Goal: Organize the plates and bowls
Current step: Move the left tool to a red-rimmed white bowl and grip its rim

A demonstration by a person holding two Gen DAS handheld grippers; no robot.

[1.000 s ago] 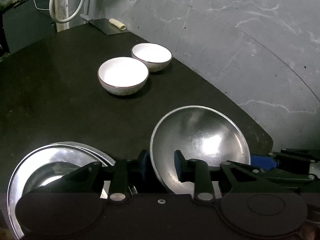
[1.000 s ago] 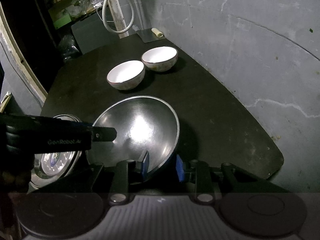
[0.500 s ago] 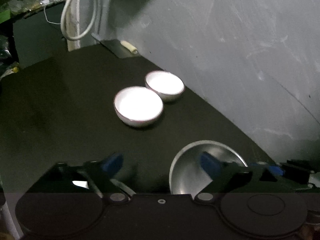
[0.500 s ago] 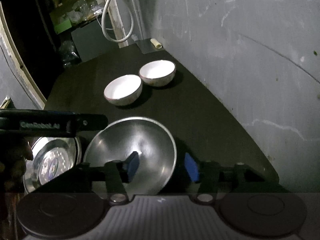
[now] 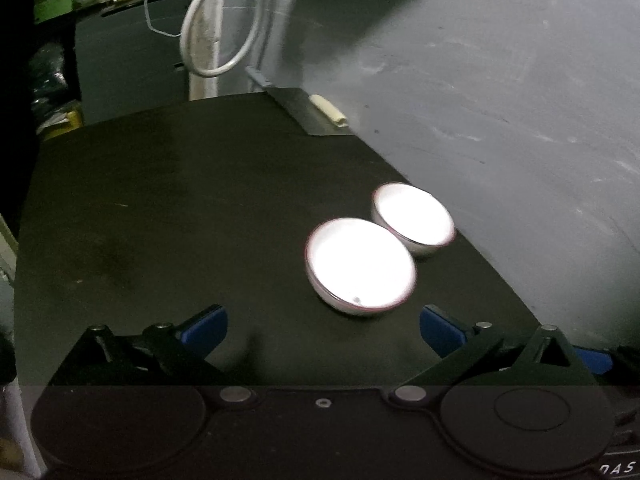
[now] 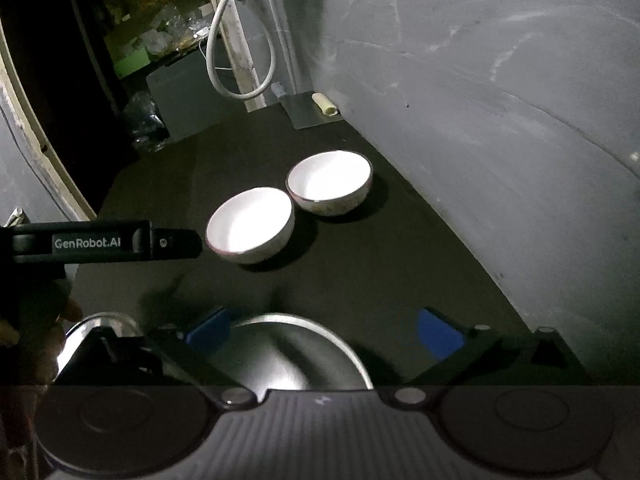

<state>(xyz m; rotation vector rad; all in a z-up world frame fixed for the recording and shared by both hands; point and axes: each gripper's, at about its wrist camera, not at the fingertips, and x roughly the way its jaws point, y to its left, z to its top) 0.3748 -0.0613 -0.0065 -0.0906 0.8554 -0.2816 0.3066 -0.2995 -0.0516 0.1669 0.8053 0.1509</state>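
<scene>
Opening as I look, my left gripper (image 5: 323,330) has its jaws spreading wide with nothing between the blue pads but bare dark table (image 5: 160,220); my right gripper (image 6: 323,330) is opening too, and the steel bowl (image 6: 296,354) sits just under it, clear of both pads, resting on the table; a second steel dish (image 6: 100,320) shows at the lower left edge, beside the other tool's black body.

Beyond those, two white bowls (image 6: 250,228) stand side by side near the grey wall (image 6: 500,120), rims touching or nearly so, I cannot tell which; the near white bowl (image 5: 360,266) lies just ahead of my left pads, the far white bowl (image 5: 414,220) close to the wall.

I judge the white ones to be ceramic: stiff, smooth, fairly heavy for their size, and liable to chip if knocked together; the rim is the place to take hold, one pad inside and one outside, gently, since glaze slips. The steel bowl looks light and thin, slippery and prone to tilt when pinched at its edge.

At the back lie a grey board (image 6: 310,110) and a looped white hose (image 6: 240,60).
</scene>
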